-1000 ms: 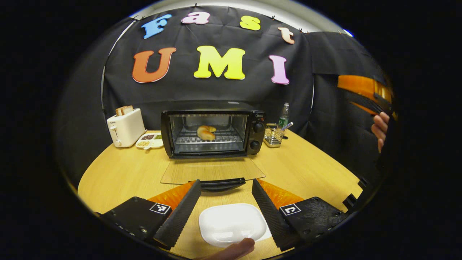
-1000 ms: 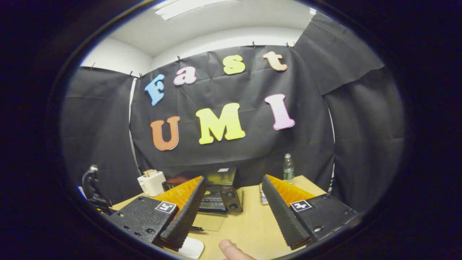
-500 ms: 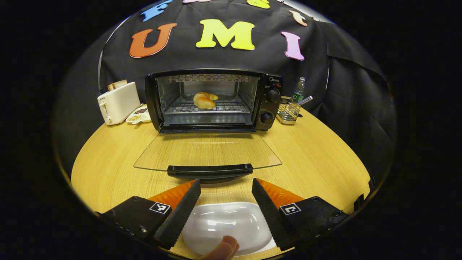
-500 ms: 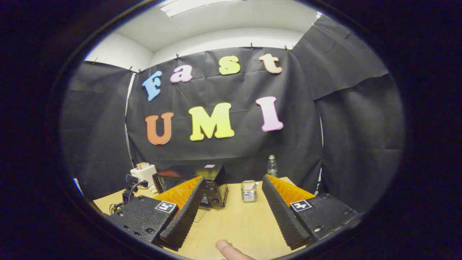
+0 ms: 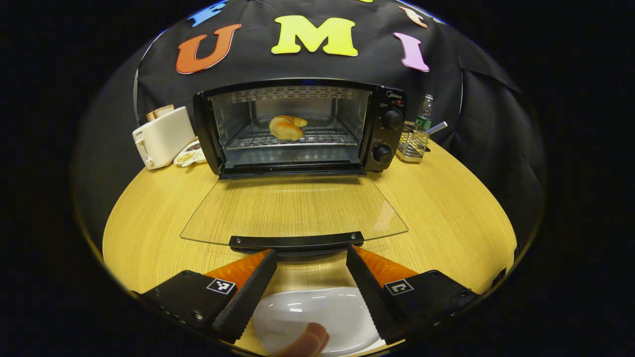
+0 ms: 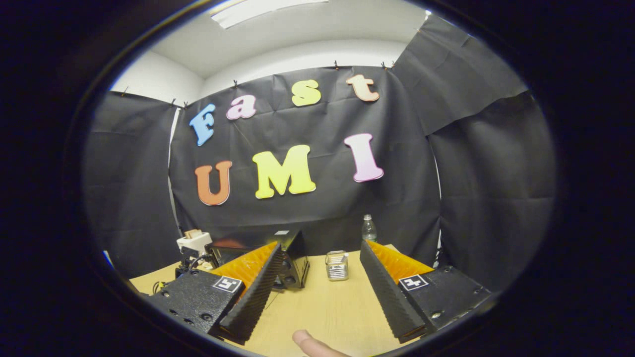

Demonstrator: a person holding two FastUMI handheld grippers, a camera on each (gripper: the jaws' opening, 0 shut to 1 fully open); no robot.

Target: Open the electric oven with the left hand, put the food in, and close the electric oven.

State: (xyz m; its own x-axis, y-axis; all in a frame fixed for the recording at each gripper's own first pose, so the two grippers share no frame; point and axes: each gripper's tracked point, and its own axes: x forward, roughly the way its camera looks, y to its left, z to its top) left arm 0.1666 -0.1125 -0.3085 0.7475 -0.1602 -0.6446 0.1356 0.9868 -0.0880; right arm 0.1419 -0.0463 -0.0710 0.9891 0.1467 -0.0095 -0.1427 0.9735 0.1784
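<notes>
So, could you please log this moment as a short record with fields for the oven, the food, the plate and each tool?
oven: on the wooden table, glass door folded fully down
door handle: just ahead of the left tool's tips, not gripped
food: bread roll on the wire rack inside the oven
plate: white, empty, below the left tool
left tool: open, pointed at the handle
right tool: open, holding nothing, raised above the table
likely remaining step: close the door
</notes>
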